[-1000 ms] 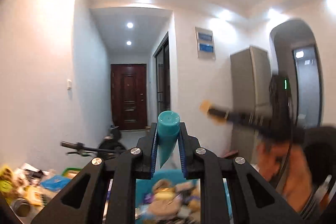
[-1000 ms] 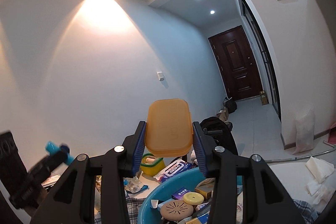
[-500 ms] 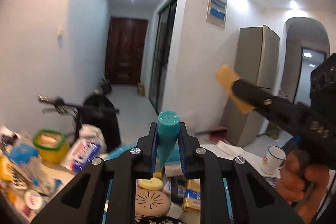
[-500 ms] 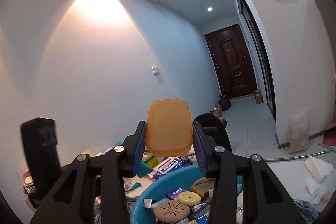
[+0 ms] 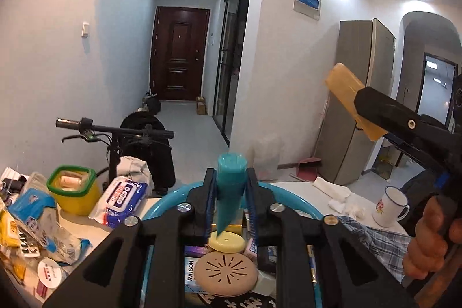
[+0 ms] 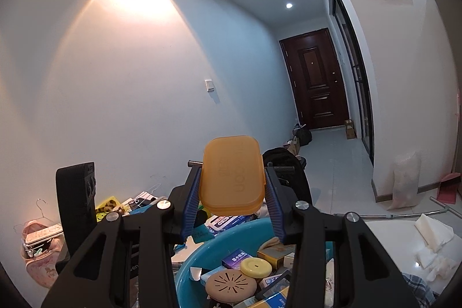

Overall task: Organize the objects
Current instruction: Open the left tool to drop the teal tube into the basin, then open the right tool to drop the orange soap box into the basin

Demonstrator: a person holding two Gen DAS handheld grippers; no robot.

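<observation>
My left gripper is shut on a teal tube with a flat cap, held upright above the blue basin. My right gripper is shut on an orange plastic case, held above the basin's far rim. The right gripper with the orange case also shows at the right of the left wrist view. The basin holds a tan round disc, a yellow round lid and several small boxes.
Left of the basin lie a wipes pack, a yellow tub with green rim and several packets. A white mug and tissues sit at the right. A scooter handlebar stands behind the table. A pink bag hangs left.
The left gripper has tilted down and drawn toward the basin with the teal tube. The right gripper stays nearly still with the orange case.
</observation>
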